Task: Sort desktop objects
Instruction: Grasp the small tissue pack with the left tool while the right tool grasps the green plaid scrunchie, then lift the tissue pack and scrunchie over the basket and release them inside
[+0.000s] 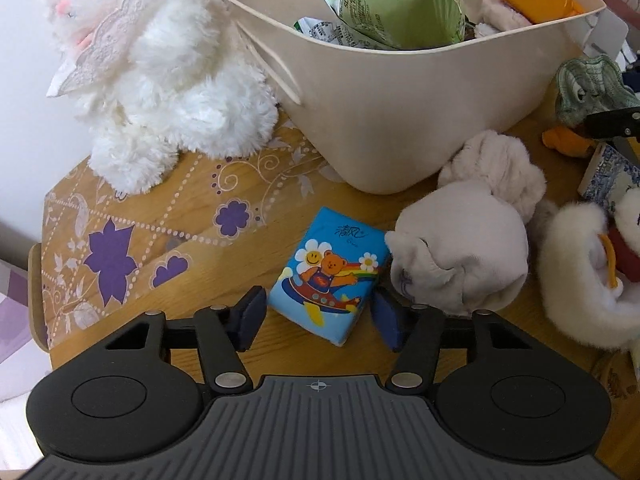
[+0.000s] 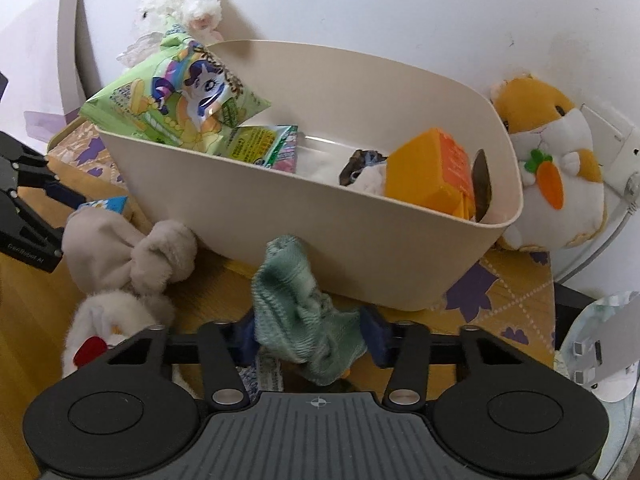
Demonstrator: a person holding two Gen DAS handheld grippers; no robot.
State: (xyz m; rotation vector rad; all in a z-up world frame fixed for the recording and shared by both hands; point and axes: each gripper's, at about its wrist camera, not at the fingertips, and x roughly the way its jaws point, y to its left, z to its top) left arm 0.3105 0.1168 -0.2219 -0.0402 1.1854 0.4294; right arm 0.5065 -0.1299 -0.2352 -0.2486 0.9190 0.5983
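Note:
A blue tissue pack (image 1: 324, 276) with a cartoon bear lies on the wooden table. My left gripper (image 1: 316, 316) is open, its fingers on either side of the pack's near end. My right gripper (image 2: 310, 338) is shut on a green knitted toy (image 2: 300, 304), held just in front of the beige bin (image 2: 320, 232). The green toy also shows at the right edge of the left wrist view (image 1: 592, 88). The bin (image 1: 400, 112) holds a green snack bag (image 2: 180, 96), an orange box (image 2: 432, 172) and other items.
A white plush rabbit (image 1: 160, 80) stands left of the bin. A grey knotted cloth (image 1: 468, 248) lies right of the tissue pack. A white plush (image 1: 592, 272) sits at the right. An orange hamster plush (image 2: 556, 160) leans on the wall behind the bin.

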